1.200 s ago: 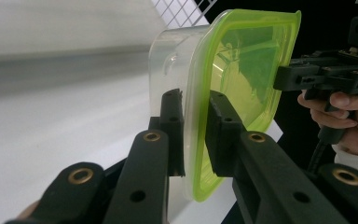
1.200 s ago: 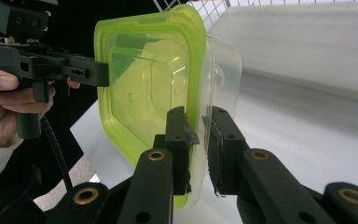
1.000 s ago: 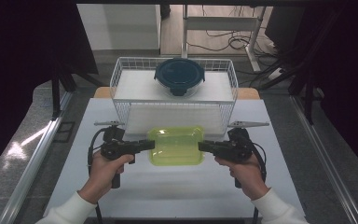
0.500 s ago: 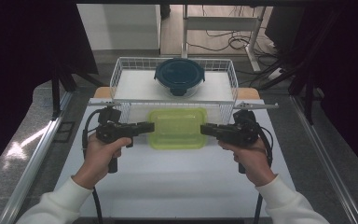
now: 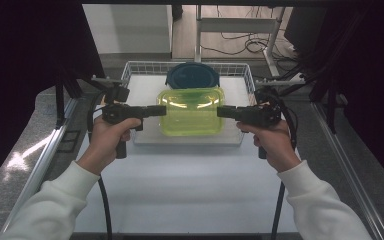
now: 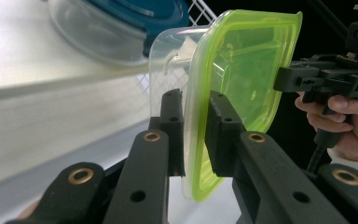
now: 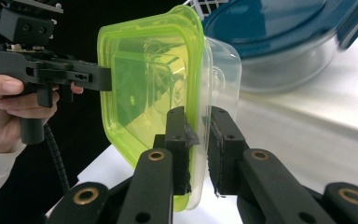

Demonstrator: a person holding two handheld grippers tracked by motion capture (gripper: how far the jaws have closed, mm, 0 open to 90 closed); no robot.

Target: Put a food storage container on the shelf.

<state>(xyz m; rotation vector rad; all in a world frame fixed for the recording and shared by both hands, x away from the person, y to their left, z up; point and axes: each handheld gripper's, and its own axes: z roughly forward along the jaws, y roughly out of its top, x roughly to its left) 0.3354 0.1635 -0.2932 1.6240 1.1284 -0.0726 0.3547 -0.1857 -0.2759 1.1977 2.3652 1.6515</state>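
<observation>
A translucent yellow-green food box [image 5: 191, 112] with a clear layer against its rim hangs level in the air over the front of the wire basket [image 5: 130, 70]. My left gripper [image 5: 164, 111] is shut on its left rim, and my right gripper [image 5: 219, 111] is shut on its right rim. In the left gripper view the jaws [image 6: 196, 100] pinch the box edge [image 6: 247, 70], with the other gripper [image 6: 307, 77] on the far rim. The right gripper view has its jaws [image 7: 204, 116] clamped on the box [image 7: 149, 79].
A glass bowl with a dark blue lid [image 5: 192, 77] sits at the back of the basket, just behind the box. The white table [image 5: 190, 190] stretches in front of the basket. Metal rails run along both table sides, and dark curtains hang beyond them.
Both hands have lifted the box up from just above the table and carried it forward. It now hangs over the basket's front part, closer to the blue-lidded bowl.
</observation>
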